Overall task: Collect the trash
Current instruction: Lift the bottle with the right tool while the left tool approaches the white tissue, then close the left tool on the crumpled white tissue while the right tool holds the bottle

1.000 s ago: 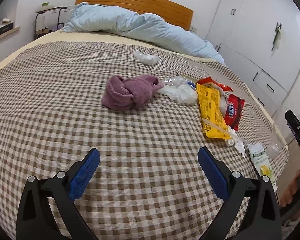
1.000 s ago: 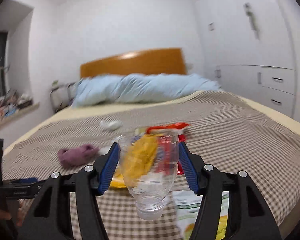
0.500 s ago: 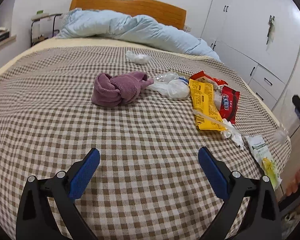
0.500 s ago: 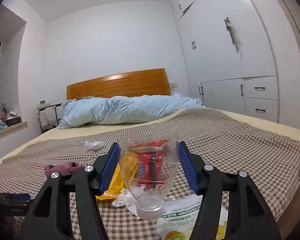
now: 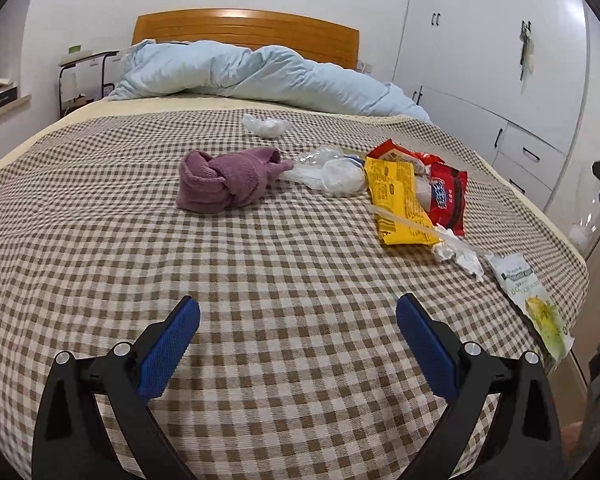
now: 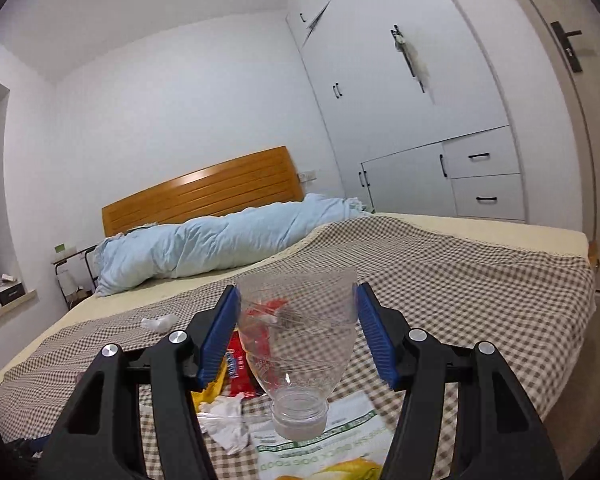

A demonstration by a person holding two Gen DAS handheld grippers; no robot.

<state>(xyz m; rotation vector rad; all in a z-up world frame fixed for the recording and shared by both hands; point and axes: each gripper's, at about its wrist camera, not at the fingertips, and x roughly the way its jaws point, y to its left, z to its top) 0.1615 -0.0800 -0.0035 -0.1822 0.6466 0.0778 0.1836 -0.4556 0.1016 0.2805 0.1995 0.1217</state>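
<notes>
My right gripper (image 6: 296, 336) is shut on a clear plastic bottle (image 6: 300, 344), its neck pointing down toward the camera; both blue pads press its sides. It is held above the bed's right edge, and shows faintly in the left wrist view as the bottle (image 5: 586, 220). My left gripper (image 5: 298, 340) hangs open over the checked bedspread (image 5: 140, 260) with nothing between its fingers. Trash lies ahead of it: a yellow wrapper (image 5: 400, 204), a red wrapper (image 5: 446, 196), crumpled tissue (image 5: 458, 254), a white and green food bag (image 5: 534, 304), clear plastic bags (image 5: 332, 172) and a small plastic wad (image 5: 266, 126).
A purple towel (image 5: 228, 180) is bunched mid-bed. A light blue duvet (image 5: 260, 76) is heaped by the wooden headboard (image 5: 244, 30). White wardrobes and drawers (image 6: 440, 140) line the right wall, and a rack (image 5: 80, 80) stands left of the bed.
My right gripper, still holding the bottle, has swung so the view now tilts and shows more wardrobe and door. The left gripper has shifted a little; the trash sits lower and nearer.
</notes>
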